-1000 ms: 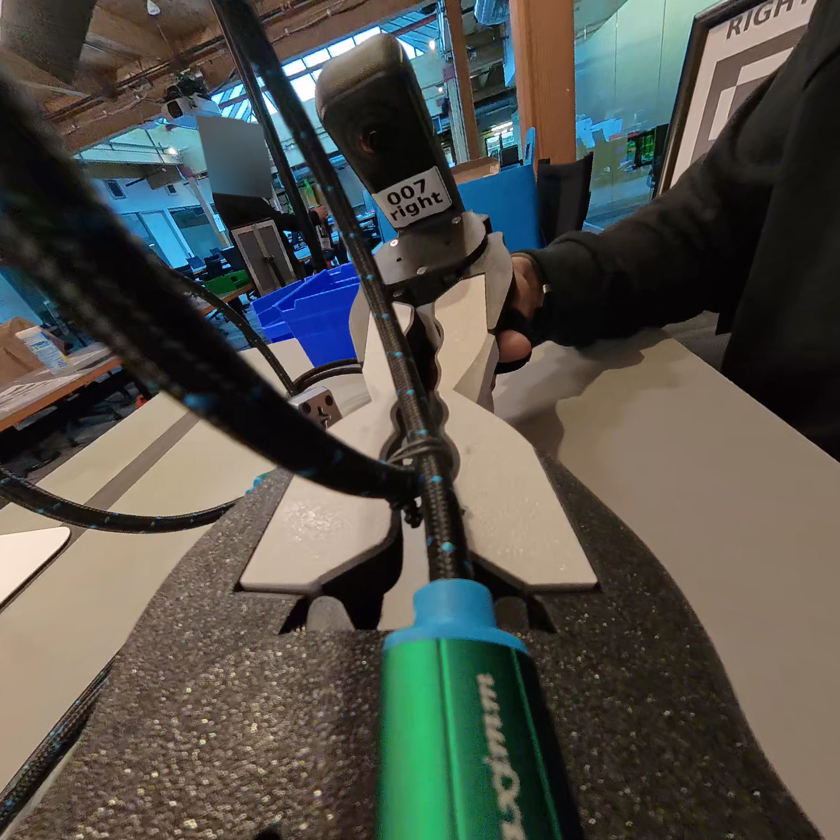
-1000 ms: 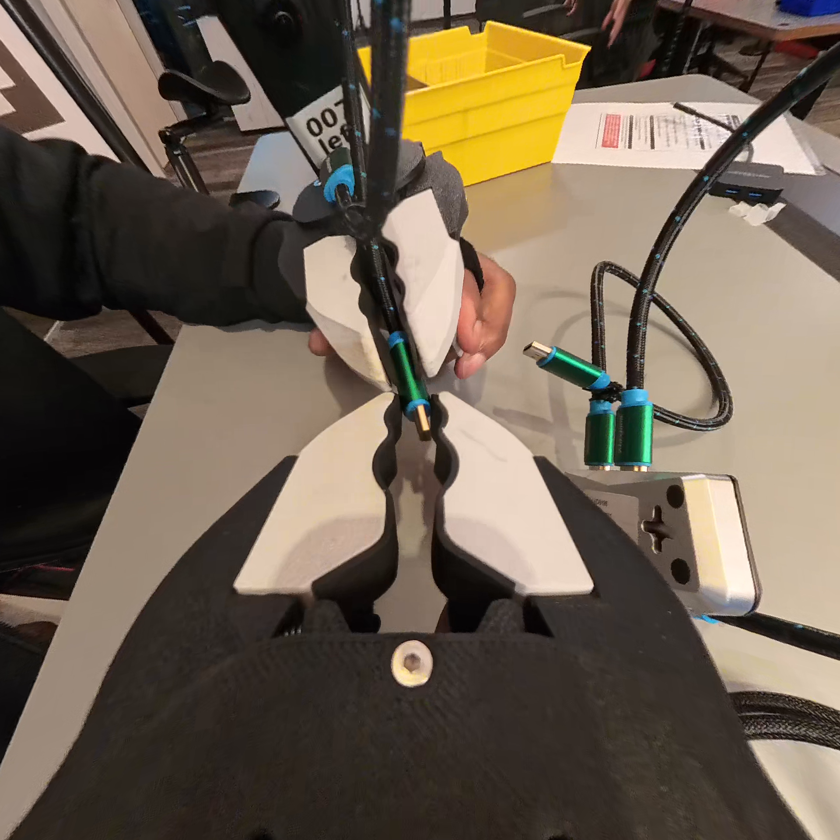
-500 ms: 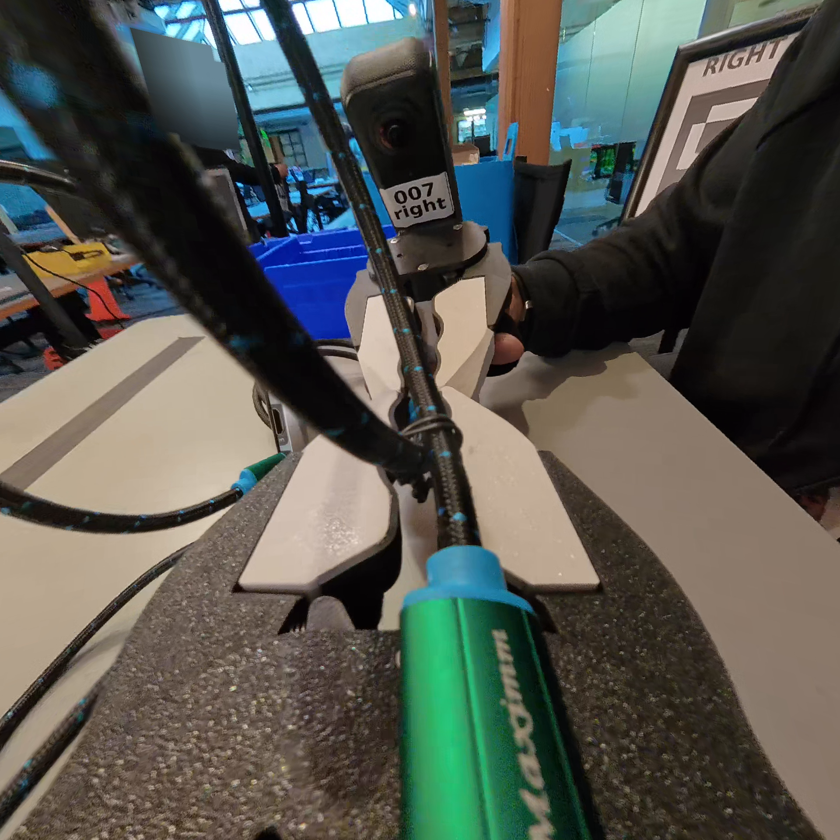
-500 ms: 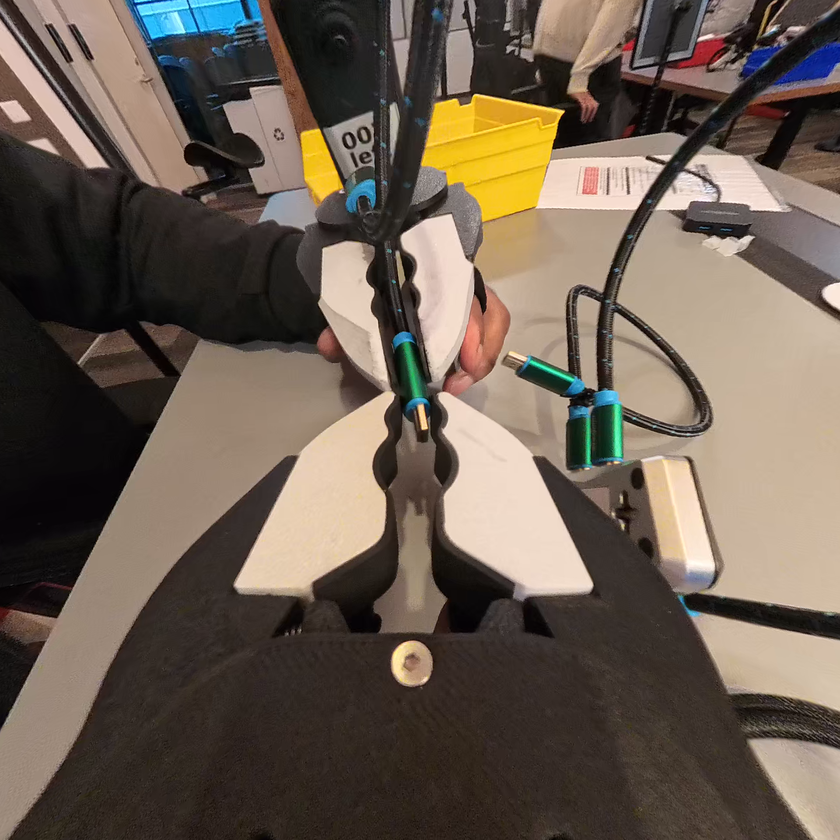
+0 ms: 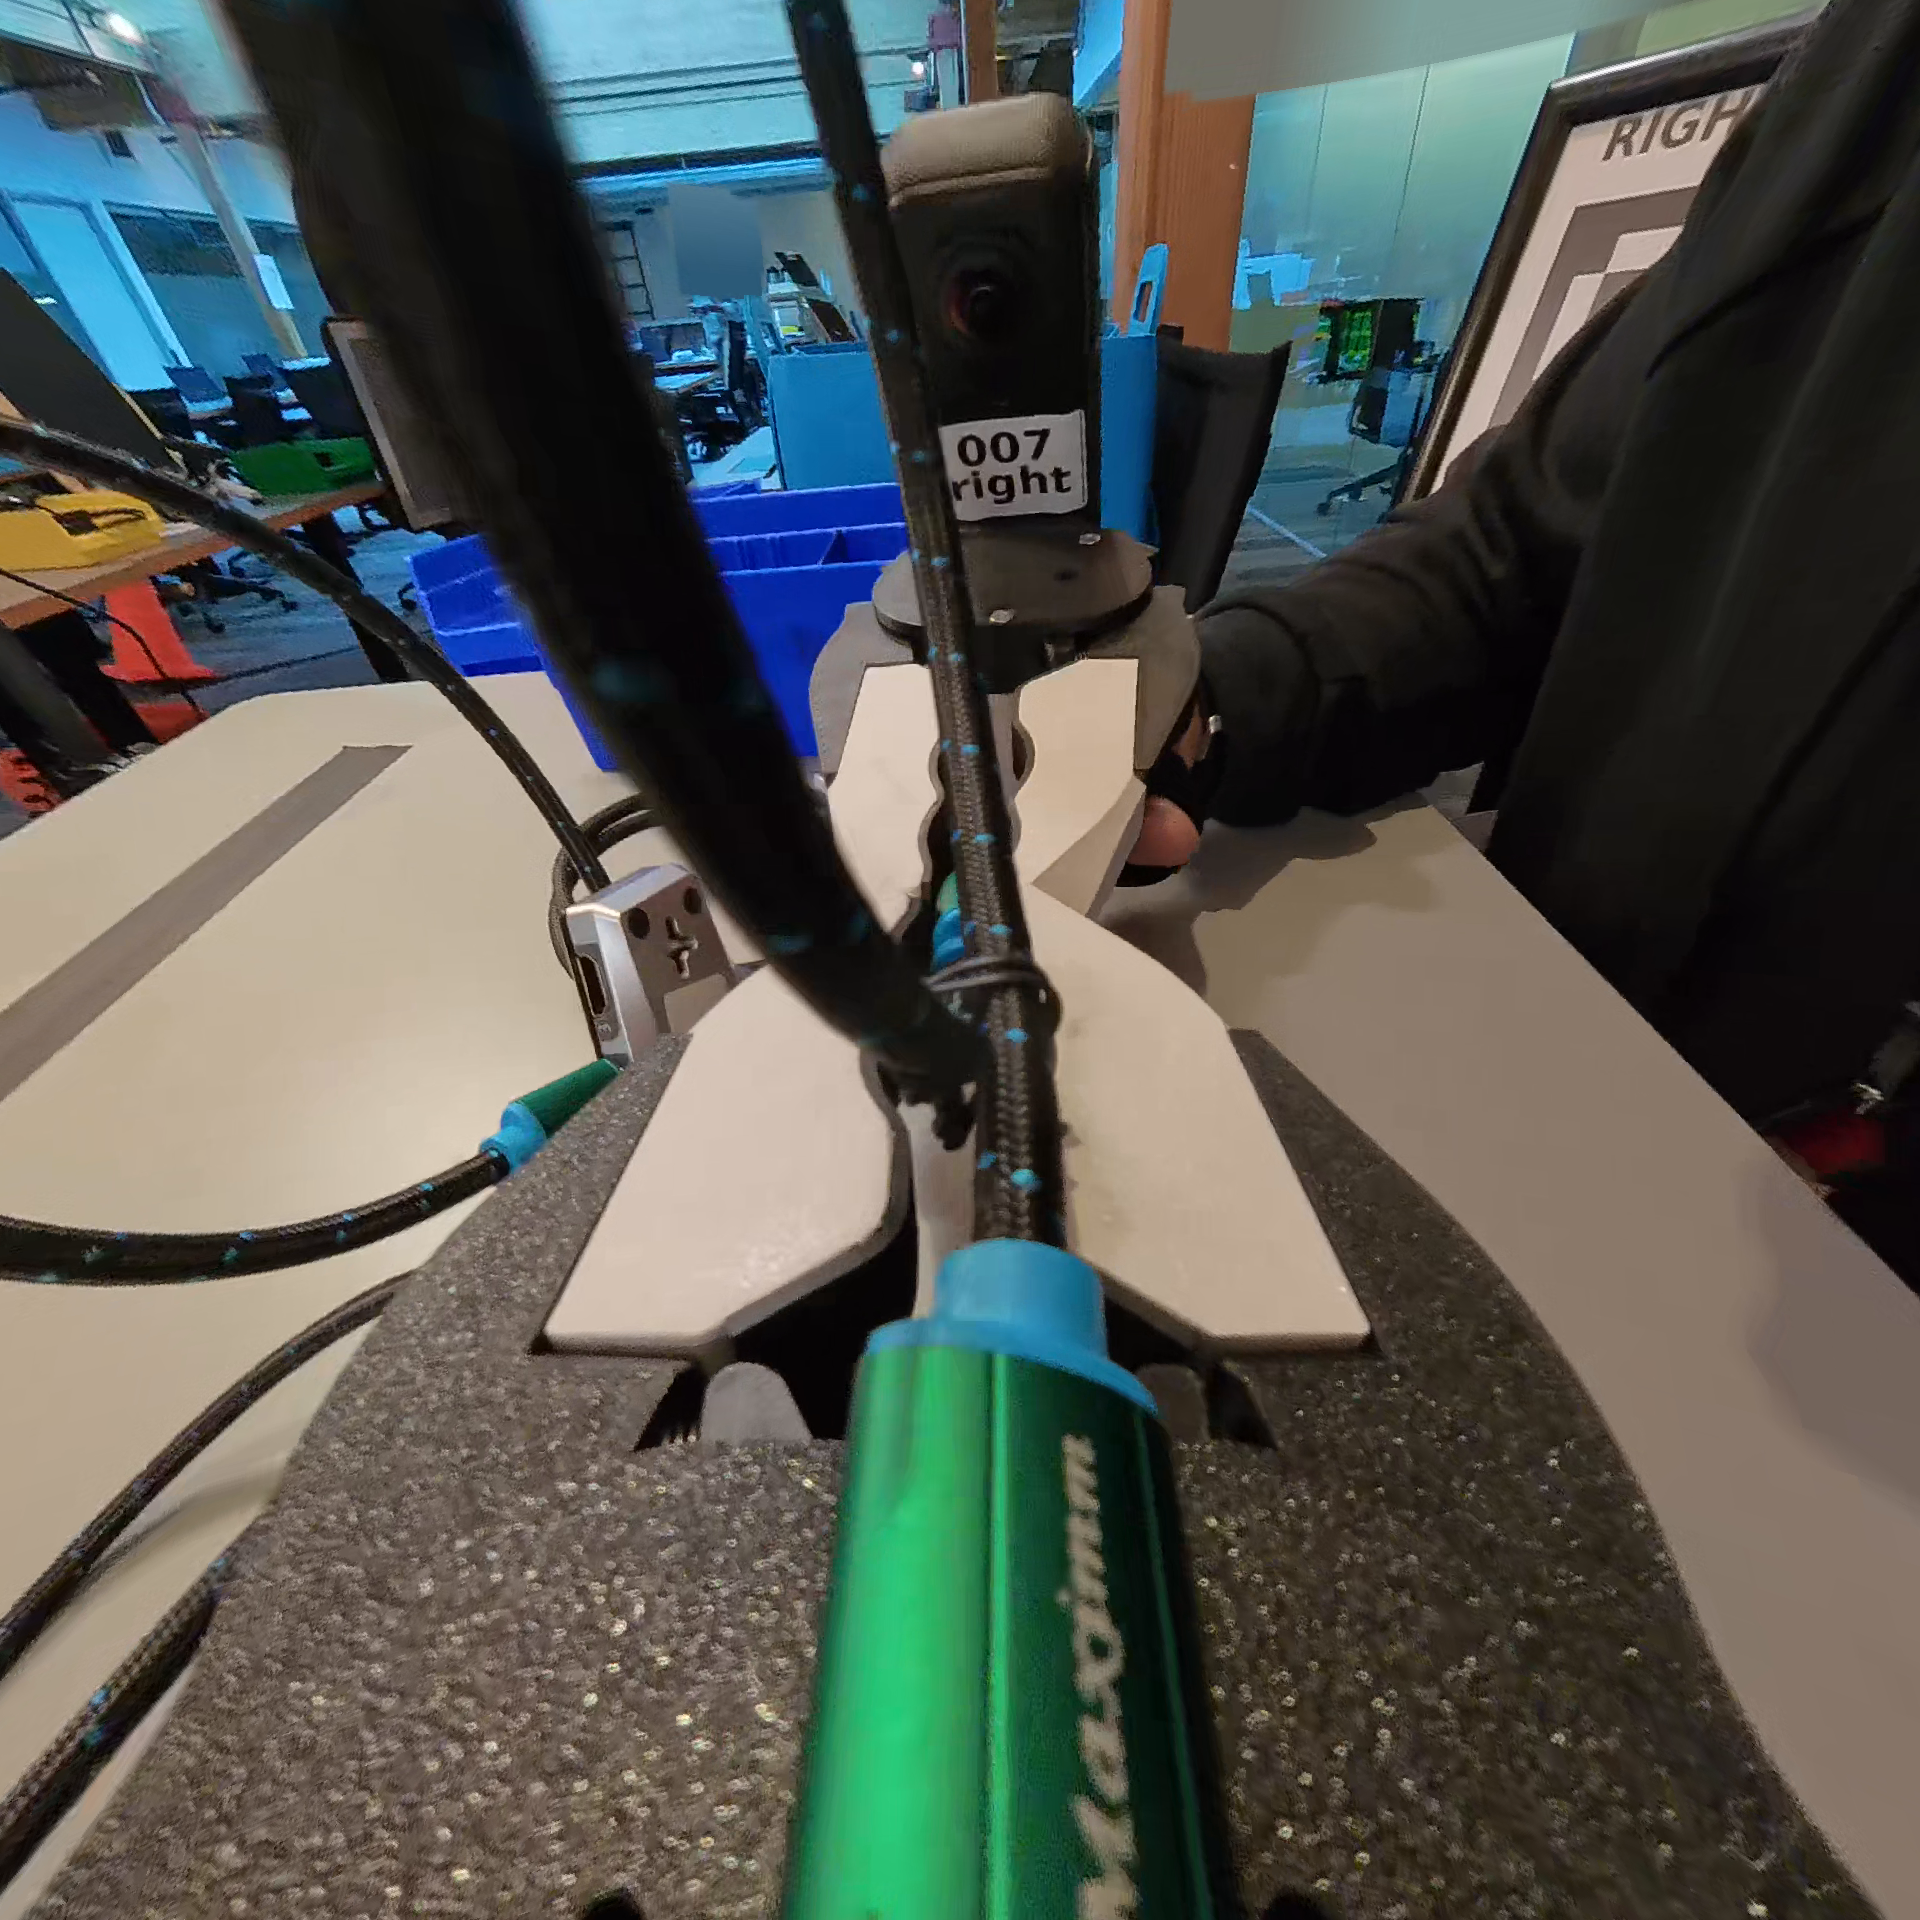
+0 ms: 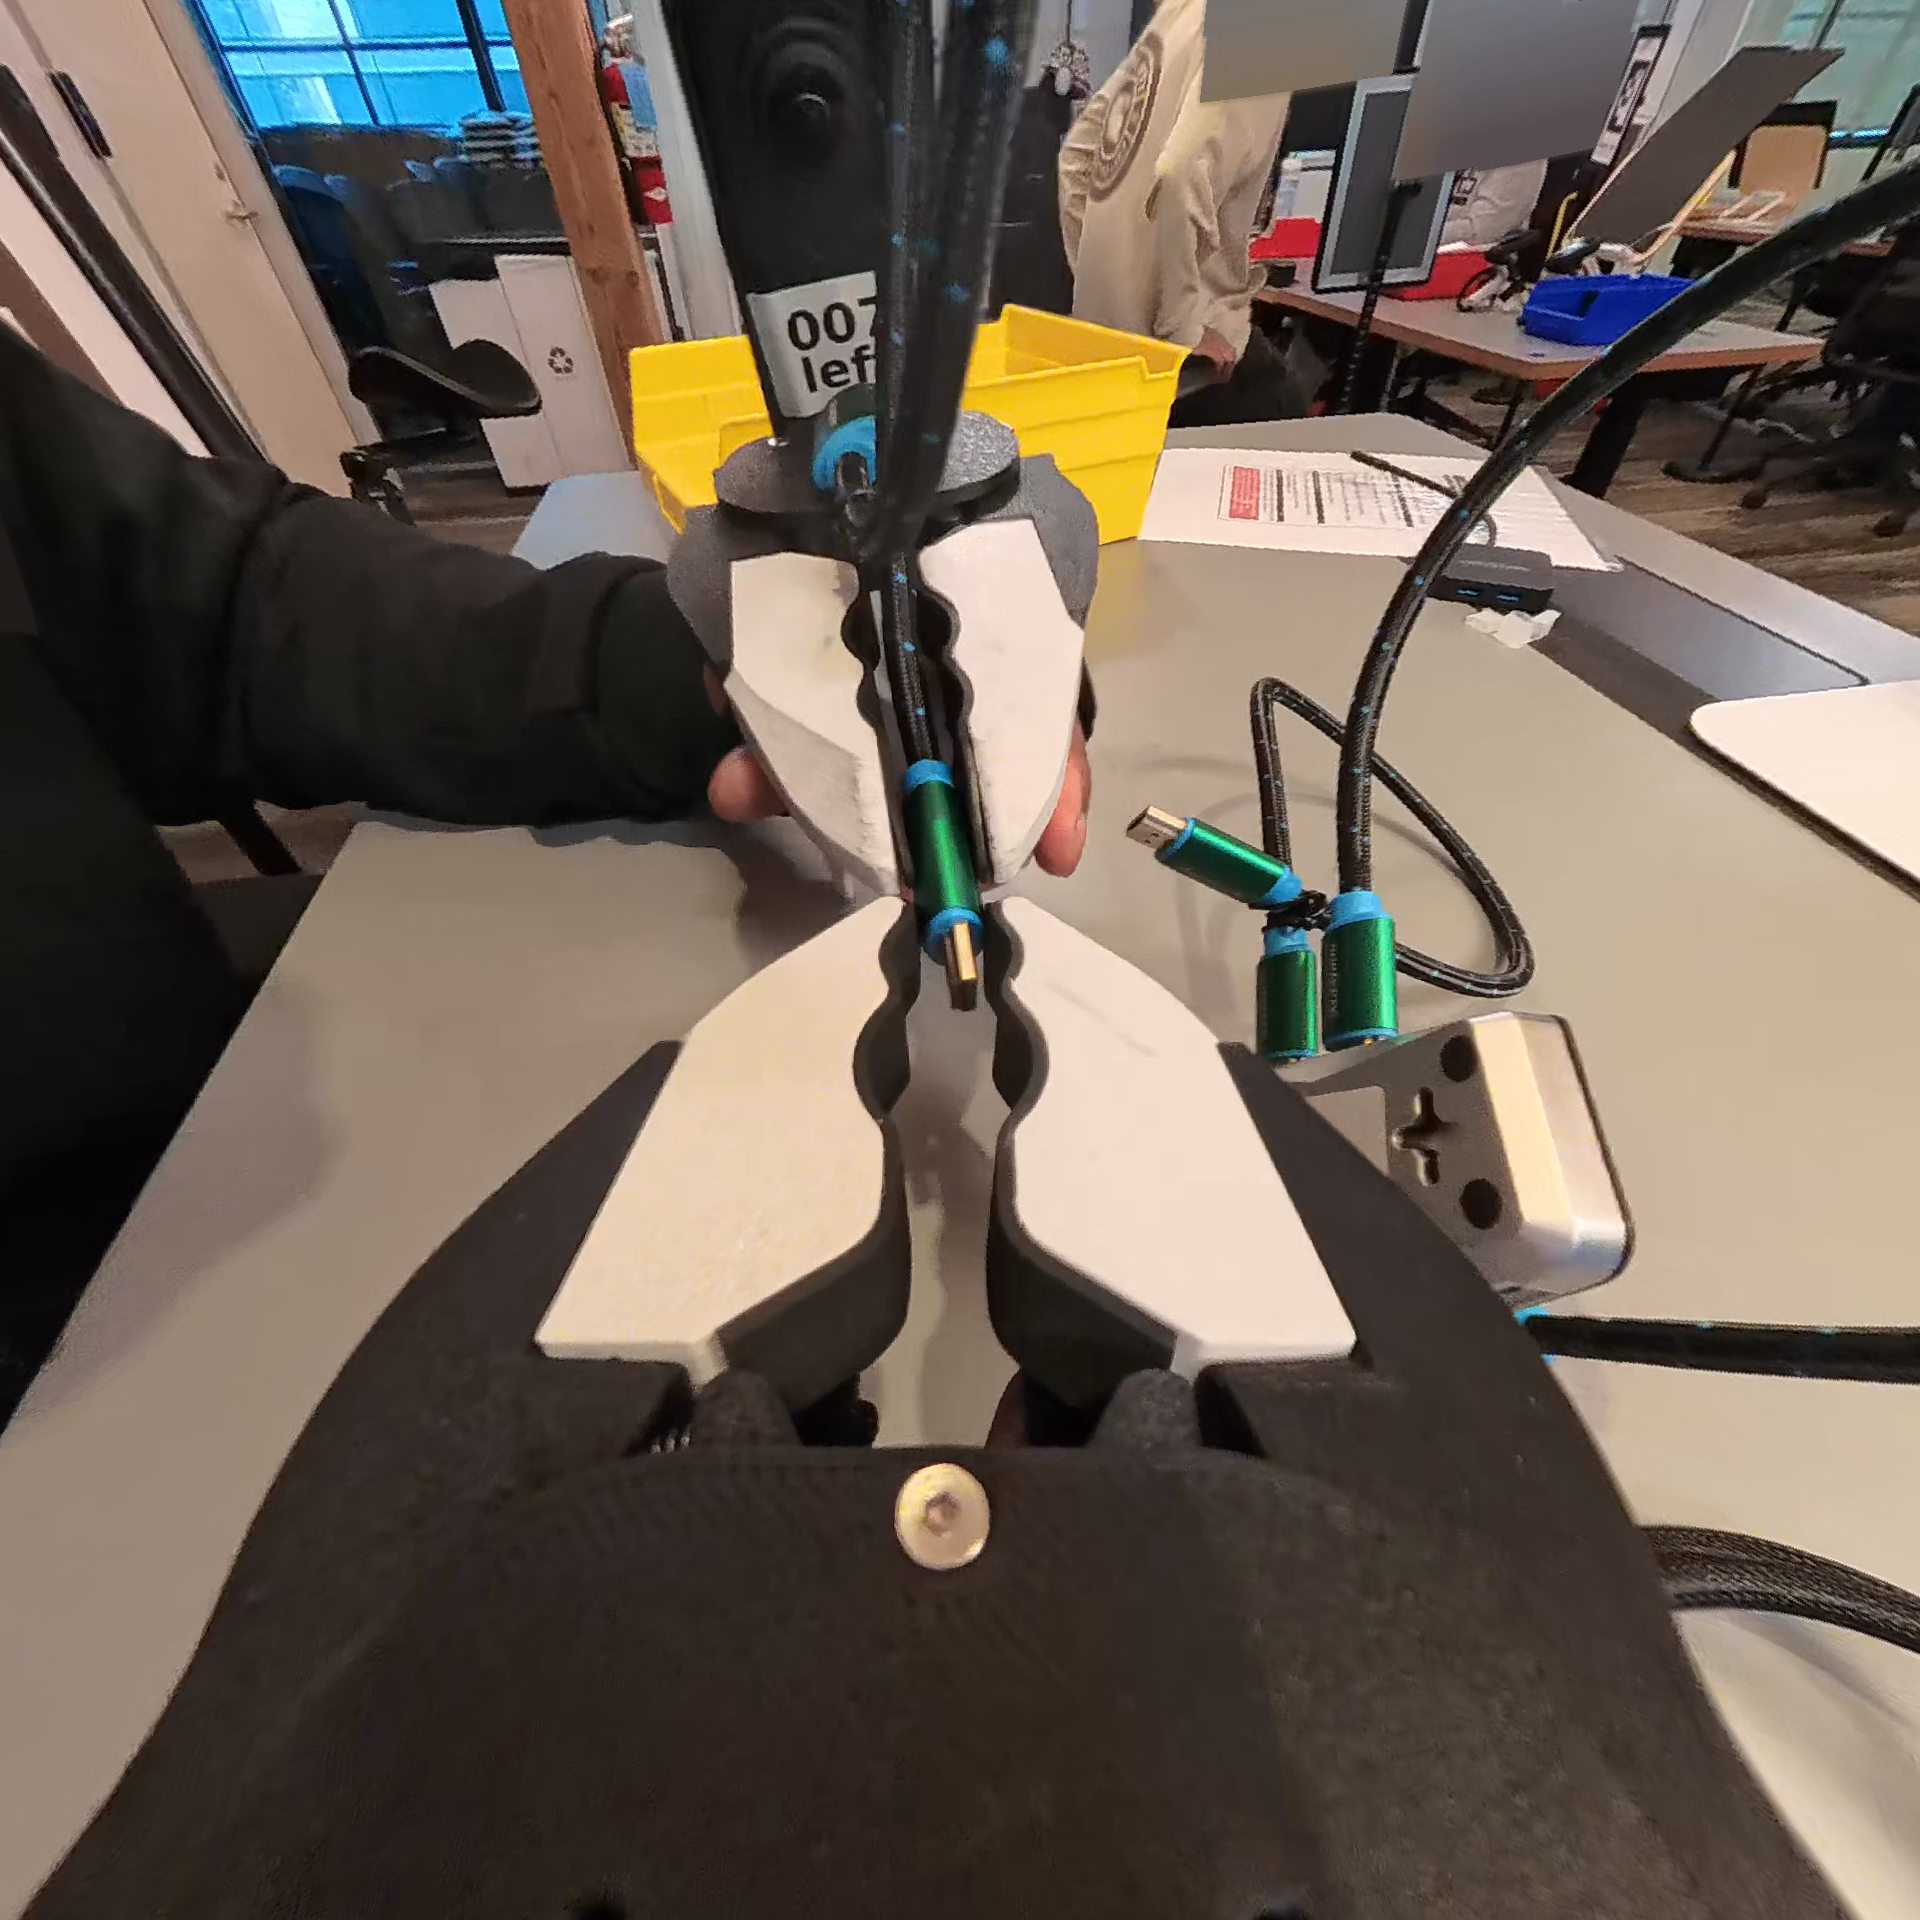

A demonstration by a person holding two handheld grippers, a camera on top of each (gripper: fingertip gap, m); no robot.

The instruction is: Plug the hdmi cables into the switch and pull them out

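My left gripper (image 5: pixel 971 935) is shut on a black braided HDMI cable (image 5: pixel 987 1081) that runs between its white pads. In the right wrist view the left gripper (image 6: pixel 940 883) faces me, and the cable's green plug (image 6: pixel 940 852) sticks out of its tips. The plug's gold end lies in the gap between the fingertips of my right gripper (image 6: pixel 951 920), which is narrowly open. A second green plug (image 5: pixel 997 1610) lies blurred on top of the left gripper. The silver switch (image 6: pixel 1475 1143) sits on the table to the right with two green plugs (image 6: pixel 1351 977) in it. It also shows in the left wrist view (image 5: pixel 644 945).
A loose green plug (image 6: pixel 1205 842) hangs above the grey table (image 6: pixel 520 987) beside the switch, amid cable loops (image 6: pixel 1382 727). A yellow bin (image 6: pixel 1060 405), a paper sheet (image 6: pixel 1351 499) and a small dark hub (image 6: pixel 1496 577) lie at the far end. Blue bins (image 5: pixel 800 582) stand behind the right gripper. Both grippers' tips are close together, under 4 cm apart.
Both grippers have tilted up together and show more of the room behind. They stay tip to tip, with the plug still between the right fingertips. The switch now shows more fully in the left wrist view.
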